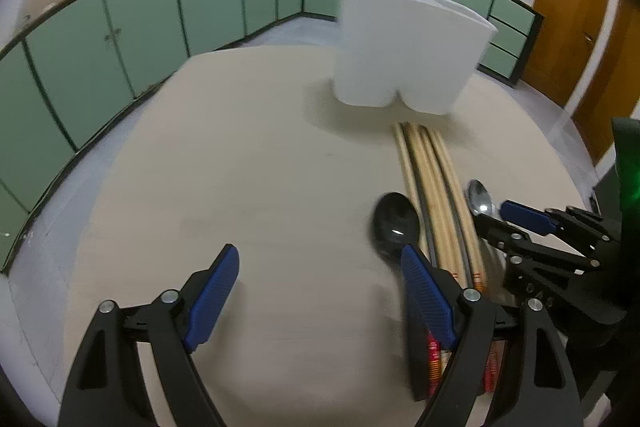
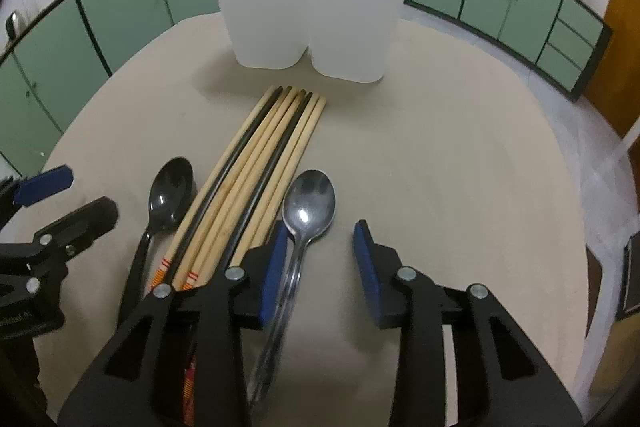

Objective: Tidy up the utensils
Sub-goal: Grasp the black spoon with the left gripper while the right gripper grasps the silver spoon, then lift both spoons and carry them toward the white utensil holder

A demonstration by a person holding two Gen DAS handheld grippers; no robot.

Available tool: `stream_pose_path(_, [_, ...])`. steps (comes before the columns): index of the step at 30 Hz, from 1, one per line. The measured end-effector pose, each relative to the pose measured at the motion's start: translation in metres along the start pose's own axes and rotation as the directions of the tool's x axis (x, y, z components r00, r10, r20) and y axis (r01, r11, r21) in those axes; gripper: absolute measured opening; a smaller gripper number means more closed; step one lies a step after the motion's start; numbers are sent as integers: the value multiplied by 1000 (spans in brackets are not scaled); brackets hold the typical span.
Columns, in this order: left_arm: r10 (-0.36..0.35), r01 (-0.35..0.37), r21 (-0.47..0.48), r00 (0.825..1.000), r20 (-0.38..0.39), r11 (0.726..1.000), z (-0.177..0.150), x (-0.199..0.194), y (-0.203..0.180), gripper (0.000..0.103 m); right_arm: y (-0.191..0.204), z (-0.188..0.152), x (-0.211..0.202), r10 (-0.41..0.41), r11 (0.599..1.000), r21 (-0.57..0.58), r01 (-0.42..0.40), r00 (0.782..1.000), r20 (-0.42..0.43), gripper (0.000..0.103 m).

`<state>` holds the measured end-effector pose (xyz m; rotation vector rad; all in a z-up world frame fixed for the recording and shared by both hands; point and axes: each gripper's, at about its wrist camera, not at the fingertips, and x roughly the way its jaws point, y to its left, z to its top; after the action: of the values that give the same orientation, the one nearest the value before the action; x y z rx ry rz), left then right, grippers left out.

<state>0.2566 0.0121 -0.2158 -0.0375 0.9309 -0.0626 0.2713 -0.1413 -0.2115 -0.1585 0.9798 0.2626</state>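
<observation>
The metal spoon (image 2: 309, 205) lies flat on the counter (image 2: 460, 163), its thin, slick, rigid handle between my right gripper's (image 2: 320, 259) parted, untouching pads, so I'd pinch mid-handle.

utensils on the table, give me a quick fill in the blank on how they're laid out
1. The chopsticks lie between the black spoon and the ____ spoon.
2. The white holder stands at the chopsticks' far tips and has ____ compartments.
3. The right gripper has the metal spoon's ____ between its open fingers.
4. The left gripper hovers open beside the ____ spoon.

Missing words: metal; two; handle; black
</observation>
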Motion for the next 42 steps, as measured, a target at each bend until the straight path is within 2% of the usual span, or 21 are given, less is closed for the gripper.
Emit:
stream_pose_path(5, [-11,11,32,1000,-14,999,2,10,-13,82,-10,-2,-3,-17,1000,-2,17,1000,-4,26])
stream_pose_path(12, [-23,24,31,999,-35,999,14,30,-24,82,-19,-2,-3,-15,1000,17,15,1000,-5,26])
stream_pose_path(19, [-33,33,10,998,-45,999,17,40,-19,81,-23,1,0,11,999,43,-11,1000,-6,29])
stream_pose_path(22, [-53,54,5,998,-37,999,19,39,-16,73,-25,5,3,31,997,69,-30,999,-15,32])
stream_pose_path(24, [-76,77,9,996,-36,997,21,40,-16,60,-25,9,6,33,997,71,-31,999,-24,32])
stream_pose_path(25, [-91,92,11,995,-36,996,22,39,-17,56,-23,10,7,34,997,70,-32,999,-26,32])
stream_pose_path(27, [-117,118,11,993,-34,993,23,39,-18,39,-22,12,9,33,997,68,-30,999,-31,28])
stream_pose_path(28, [-141,141,8,989,-34,990,22,39,-18,34,-21,12,9,32,997,69,-29,999,-32,28])
stream_pose_path(33, [-156,157,25,987,-25,987,20,37,-24,33,-25,11,7,38,996,84,-35,999,-28,28])
stream_pose_path(36, [-173,173,27,985,-9,985,18,32,-24,32,-30,9,-3,47,993,109,-48,999,16,28])
stream_pose_path(40, [-185,183,37,978,92,983,16,9,-16,32,-36,5,-25,51,991,113,-64,992,114,28])
stream_pose_path(42, [-183,176,54,968,169,983,15,-8,-13,32,-40,5,-39,73,989,113,-93,983,170,28])
